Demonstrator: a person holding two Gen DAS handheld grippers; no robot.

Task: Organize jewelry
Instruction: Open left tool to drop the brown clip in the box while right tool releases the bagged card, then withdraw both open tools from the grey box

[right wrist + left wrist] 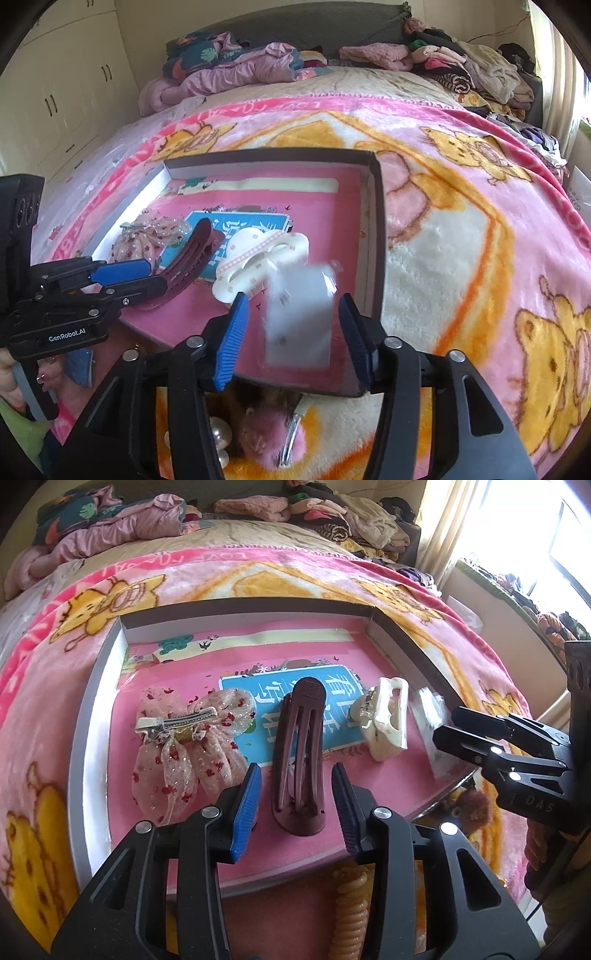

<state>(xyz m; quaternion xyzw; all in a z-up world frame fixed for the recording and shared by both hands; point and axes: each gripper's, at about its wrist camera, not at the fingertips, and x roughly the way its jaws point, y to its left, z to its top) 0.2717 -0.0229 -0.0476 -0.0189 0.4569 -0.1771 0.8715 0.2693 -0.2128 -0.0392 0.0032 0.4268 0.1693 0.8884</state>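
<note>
One maroon hair clip [298, 757] (flat in tray [88, 746]), lengthwise between left tool [297, 812] pads

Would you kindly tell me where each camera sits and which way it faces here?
Left wrist: on the left gripper, angled down at the dark red hair clip in the box lid; right gripper shows.
Right wrist: on the right gripper, over a blurred clear packet; left gripper and a hand show.
Shared: clip, cream claw clip, bed.
</note>
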